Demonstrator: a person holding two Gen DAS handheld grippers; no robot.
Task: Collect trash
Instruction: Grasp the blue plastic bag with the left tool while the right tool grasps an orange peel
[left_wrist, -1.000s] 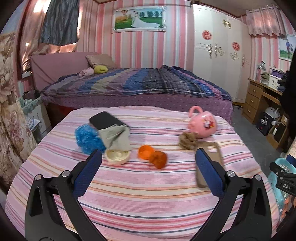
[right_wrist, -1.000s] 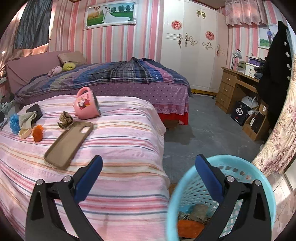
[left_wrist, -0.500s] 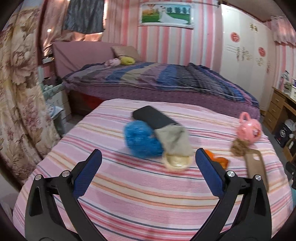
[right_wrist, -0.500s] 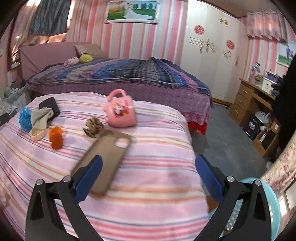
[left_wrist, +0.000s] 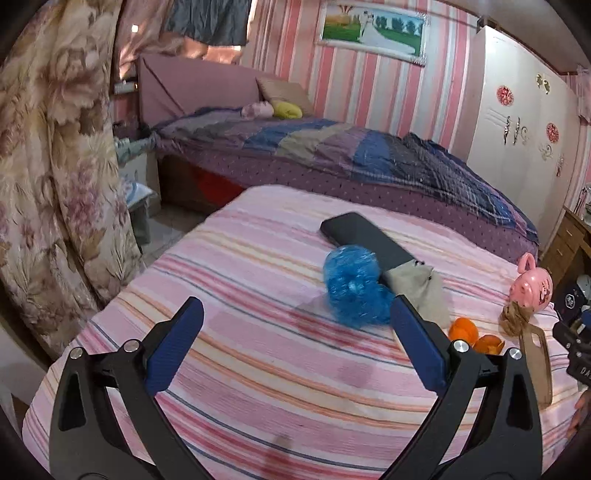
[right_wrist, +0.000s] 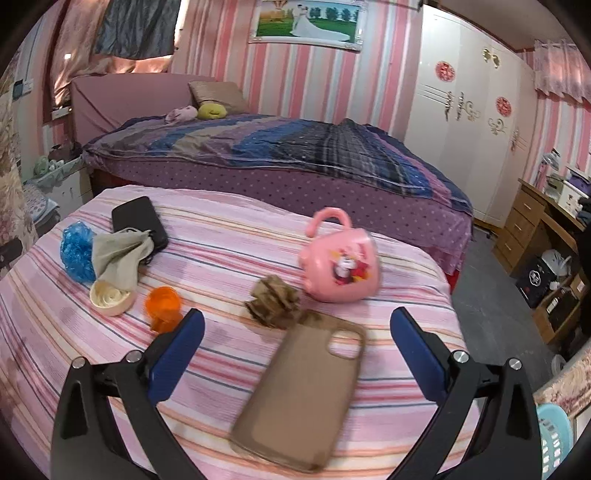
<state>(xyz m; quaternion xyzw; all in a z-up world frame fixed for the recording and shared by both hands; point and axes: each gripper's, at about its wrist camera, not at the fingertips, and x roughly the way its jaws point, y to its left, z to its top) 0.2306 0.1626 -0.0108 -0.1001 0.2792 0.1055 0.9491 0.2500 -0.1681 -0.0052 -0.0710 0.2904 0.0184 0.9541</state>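
On the pink striped bed (left_wrist: 258, 387) lie a crumpled blue plastic wad (left_wrist: 352, 291), orange peel pieces (left_wrist: 474, 334) and a brown crumpled scrap (left_wrist: 515, 317). My left gripper (left_wrist: 295, 347) hangs open above the sheet, just left of and short of the blue wad. In the right wrist view the brown scrap (right_wrist: 273, 301), the orange peel (right_wrist: 164, 306), a cream round lid (right_wrist: 110, 297) and the blue wad (right_wrist: 77, 251) show. My right gripper (right_wrist: 295, 349) is open over the tan phone case (right_wrist: 299, 395), short of the brown scrap.
A black phone (left_wrist: 365, 236) and a grey cloth (left_wrist: 421, 291) lie by the blue wad. A pink toy kettle (right_wrist: 340, 266) stands behind the brown scrap. A light blue basket (right_wrist: 554, 439) sits on the floor at right. A second bed (right_wrist: 277, 147) lies beyond; a floral curtain (left_wrist: 48, 166) hangs left.
Both grippers swung left and moved in over the bed. The blue wad now sits near the left gripper's right finger; the basket slid to the right view's edge. Both stay open.
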